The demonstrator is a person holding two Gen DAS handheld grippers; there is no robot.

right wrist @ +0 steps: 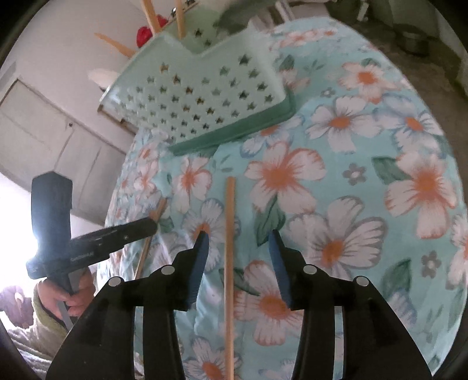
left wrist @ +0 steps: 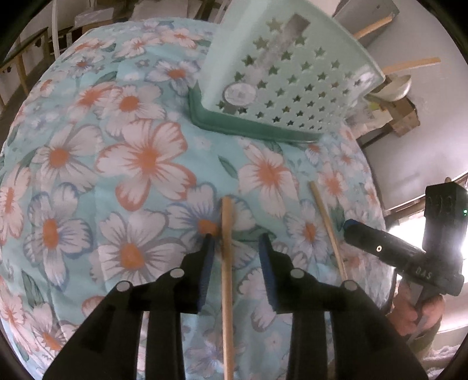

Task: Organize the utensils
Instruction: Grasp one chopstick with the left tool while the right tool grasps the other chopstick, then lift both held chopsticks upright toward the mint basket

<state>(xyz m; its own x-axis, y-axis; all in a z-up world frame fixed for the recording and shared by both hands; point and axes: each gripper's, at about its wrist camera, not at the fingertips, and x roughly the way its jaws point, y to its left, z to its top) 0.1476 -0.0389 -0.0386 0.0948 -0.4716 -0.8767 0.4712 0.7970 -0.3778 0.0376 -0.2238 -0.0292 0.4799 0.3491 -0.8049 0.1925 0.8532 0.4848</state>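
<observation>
Two wooden sticks lie on the floral cloth. In the left wrist view one stick [left wrist: 226, 263] lies between the open fingers of my left gripper [left wrist: 237, 242], close to the left pad. The second stick [left wrist: 329, 231] lies to its right, beside my right gripper [left wrist: 368, 242]. In the right wrist view my right gripper [right wrist: 238, 239] is open with a stick [right wrist: 229, 263] between its fingers, untouched. My left gripper [right wrist: 128, 231] is at the left over the other stick [right wrist: 150, 236]. A mint-green utensil basket [left wrist: 289, 76] with star holes stands ahead and also shows in the right wrist view [right wrist: 201, 93]; it holds wooden utensils [right wrist: 180, 17].
The floral cloth [left wrist: 117, 163] covers a rounded table top whose edge drops off at the right in the left wrist view. A white ladle bowl [left wrist: 395, 86] sticks out behind the basket. White cabinets [right wrist: 58, 134] and furniture surround the table.
</observation>
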